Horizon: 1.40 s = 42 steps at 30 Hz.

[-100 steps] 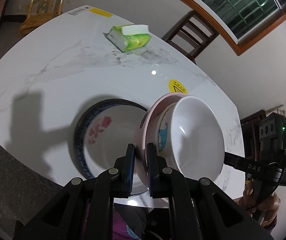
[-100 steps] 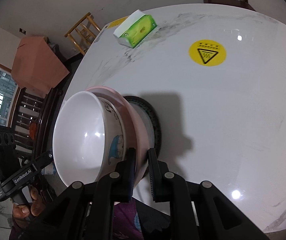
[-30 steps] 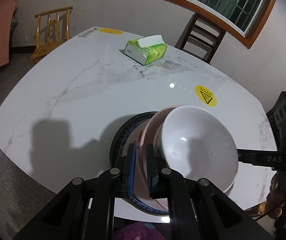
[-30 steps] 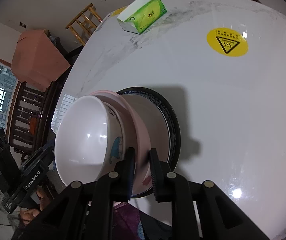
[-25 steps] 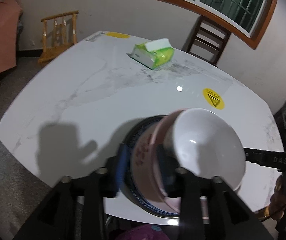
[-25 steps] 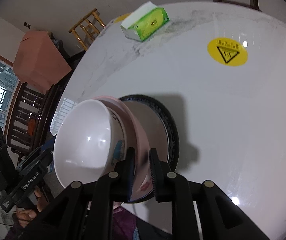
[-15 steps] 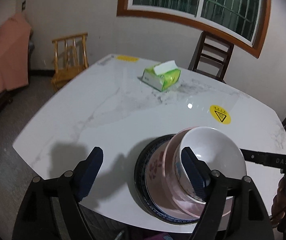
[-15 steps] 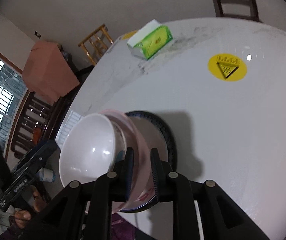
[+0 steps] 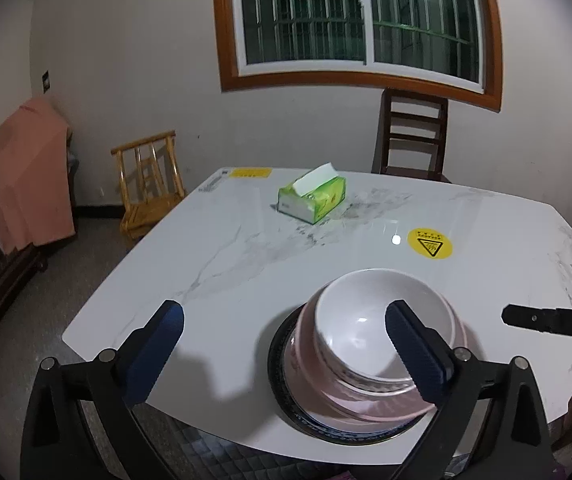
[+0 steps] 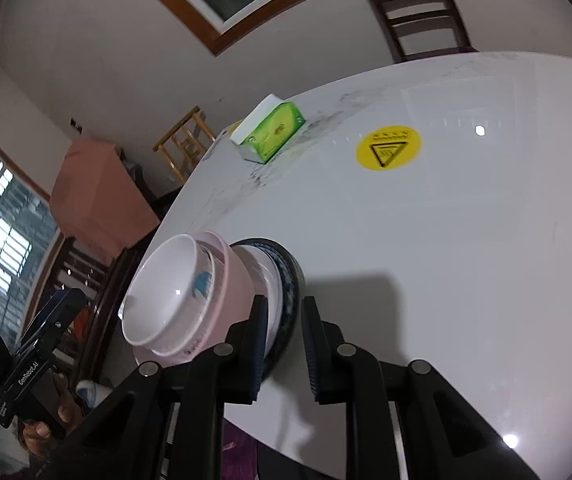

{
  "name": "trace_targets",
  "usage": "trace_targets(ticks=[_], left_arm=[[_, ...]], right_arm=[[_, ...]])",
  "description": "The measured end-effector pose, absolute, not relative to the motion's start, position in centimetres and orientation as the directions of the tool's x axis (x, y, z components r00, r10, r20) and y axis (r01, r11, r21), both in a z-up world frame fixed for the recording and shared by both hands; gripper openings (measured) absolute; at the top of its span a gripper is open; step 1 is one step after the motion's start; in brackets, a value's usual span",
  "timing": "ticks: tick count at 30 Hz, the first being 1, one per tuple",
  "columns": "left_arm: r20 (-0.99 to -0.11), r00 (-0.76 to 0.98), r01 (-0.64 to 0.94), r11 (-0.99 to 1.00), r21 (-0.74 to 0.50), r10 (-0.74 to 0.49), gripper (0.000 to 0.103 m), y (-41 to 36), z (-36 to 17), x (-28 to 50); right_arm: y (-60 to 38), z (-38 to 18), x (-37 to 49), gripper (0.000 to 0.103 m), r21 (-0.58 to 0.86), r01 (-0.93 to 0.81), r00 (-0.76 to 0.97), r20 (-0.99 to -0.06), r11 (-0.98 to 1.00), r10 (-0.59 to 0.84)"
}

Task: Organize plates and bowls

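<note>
A white bowl (image 9: 382,324) sits inside a pink bowl (image 9: 366,404), and both rest on a plate with a dark blue rim (image 9: 281,384) near the table's front edge. My left gripper (image 9: 283,340) is wide open, pulled back above the table, with nothing between its blue pads. The same stack shows in the right wrist view: white bowl (image 10: 165,292), pink bowl (image 10: 233,280), plate (image 10: 290,284). My right gripper (image 10: 283,332) has its jaws a small gap apart beside the plate's rim and holds nothing.
The white marble table (image 9: 269,256) carries a green tissue box (image 9: 314,200) at the back and a yellow warning sticker (image 9: 430,243). A dark chair (image 9: 414,136) stands behind the table. A bamboo chair (image 9: 147,188) and an orange-covered object (image 9: 25,184) stand to the left.
My left gripper let go of the pink bowl's rim, opened wide and drew back and up. My right gripper released the rim, opened slightly and pulled away. The bowls now rest on the plate.
</note>
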<state>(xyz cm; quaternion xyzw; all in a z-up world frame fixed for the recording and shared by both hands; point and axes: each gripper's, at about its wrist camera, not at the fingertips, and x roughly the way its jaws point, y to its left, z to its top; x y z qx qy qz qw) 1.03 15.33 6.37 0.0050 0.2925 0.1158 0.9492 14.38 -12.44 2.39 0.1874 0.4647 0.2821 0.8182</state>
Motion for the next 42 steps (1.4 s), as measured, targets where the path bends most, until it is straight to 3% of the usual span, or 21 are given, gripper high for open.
trace_targets(ticks=[6,13,21,27,31,33,42], left_arm=[[-0.516,0.804,-0.25,0.956,0.157,0.295,0.103,13.7,6.3,0.3],[-0.498,0.847,-0.169,0.982,0.081,0.186,0.103,13.2,6.0,-1.2],[-0.461,0.858,-0.187,0.974,0.128,0.226,0.103,13.0,5.0,-1.8],[-0.492,0.852,-0.162,0.984,0.079,0.179,0.103,13.3,3.8,-1.5],[-0.5,0.849,-0.155,0.985,0.071,0.169,0.103,13.2,3.2,-1.5],[-0.497,0.852,-0.145,0.987,0.073,0.162,0.103,13.2,3.1,-1.6],[-0.458,0.875,-0.133,0.988,0.081,0.156,0.103,12.8,3.1,-2.4]], right_arm=[[-14.6,1.5,12.8,0.019,0.588,-0.241,0.442,-0.641,0.772,0.627],[-15.6,0.9,11.1,0.019,0.583,-0.212,0.455,-0.651,0.785,0.607],[-17.4,-0.7,9.5,0.019,0.554,-0.144,0.487,-0.682,0.82,0.546],[-16.1,1.3,7.2,0.019,0.466,-0.188,0.634,-0.615,0.865,0.469],[-12.9,3.1,5.3,0.035,0.354,-0.252,0.713,-0.561,0.9,0.42],[-11.8,3.6,4.7,0.039,0.323,-0.278,0.728,-0.544,0.905,0.417],[-8.4,6.2,4.3,0.041,0.262,-0.334,0.758,-0.495,0.905,0.424]])
